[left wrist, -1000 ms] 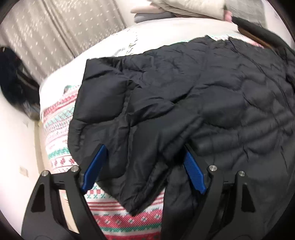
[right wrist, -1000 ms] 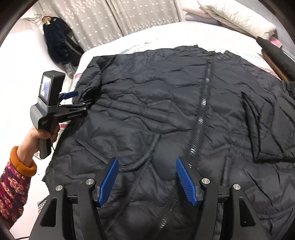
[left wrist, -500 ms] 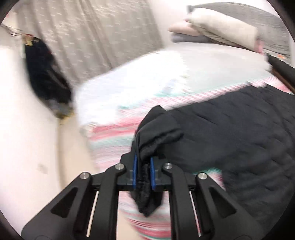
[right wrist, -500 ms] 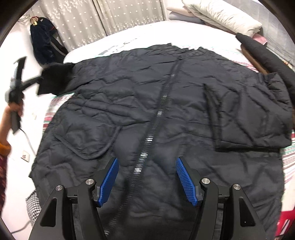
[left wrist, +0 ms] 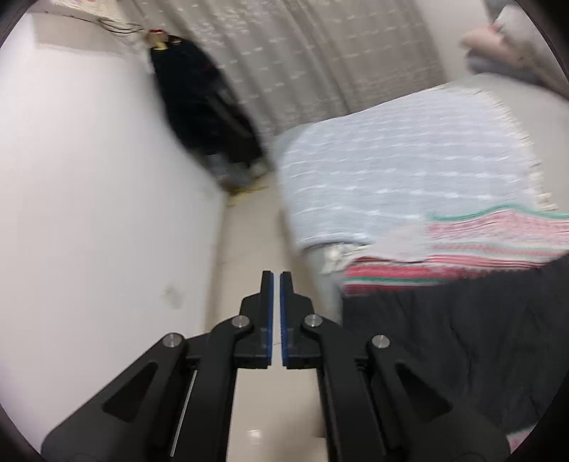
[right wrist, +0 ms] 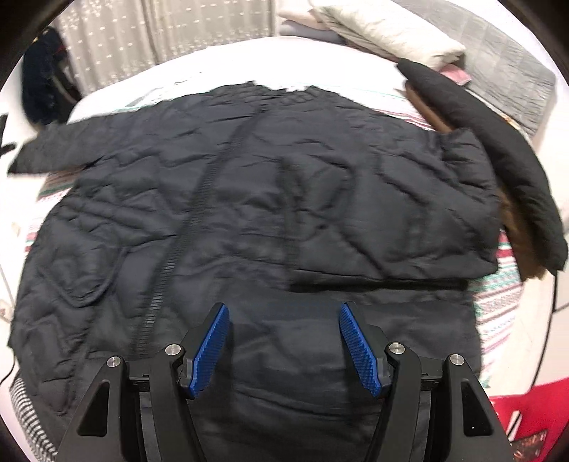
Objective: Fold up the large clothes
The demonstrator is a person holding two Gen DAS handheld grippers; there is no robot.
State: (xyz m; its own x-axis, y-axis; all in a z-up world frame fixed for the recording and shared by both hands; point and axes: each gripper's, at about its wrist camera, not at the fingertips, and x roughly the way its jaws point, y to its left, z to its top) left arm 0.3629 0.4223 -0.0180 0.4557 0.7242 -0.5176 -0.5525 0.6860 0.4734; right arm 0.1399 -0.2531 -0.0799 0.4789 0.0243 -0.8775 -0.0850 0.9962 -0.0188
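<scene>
1. Left gripper [left wrist: 276,280]: blue-lined fingers closed to a thin slit, nothing between them; aimed off the bed edge, over pale floor [left wrist: 249,248] beside a white wall [left wrist: 89,177].
2. Right gripper [right wrist: 282,320]: blue pads spread wide, nothing held, poised above the lower middle of the jacket [right wrist: 249,213].
3. Jacket: black, quilted, spread flat across the bed [right wrist: 227,53], covering most of the striped blanket [right wrist: 498,298]. Zip [right wrist: 199,199] running diagonally from the far edge down toward the near left.
4. In the right wrist view, one sleeve [right wrist: 46,152] stretched out to the left past the bed edge; another sleeve [right wrist: 409,220] folded over the body on the right, lying flat.
5. Pocket flap [right wrist: 85,280] on the near left of the body.
6. In the left wrist view, only a blurred dark corner of the jacket [left wrist: 455,337] at lower right, lying on the red, green and white blanket [left wrist: 480,245], next to a pale blue throw [left wrist: 391,170].
7. Hood [right wrist: 498,156] with brown fur trim along the right edge of the bed.
8. Pillows [right wrist: 384,28] stacked at the far end.
9. Curtain [left wrist: 320,53] behind; dark garment [left wrist: 202,106] hanging at the wall corner.
</scene>
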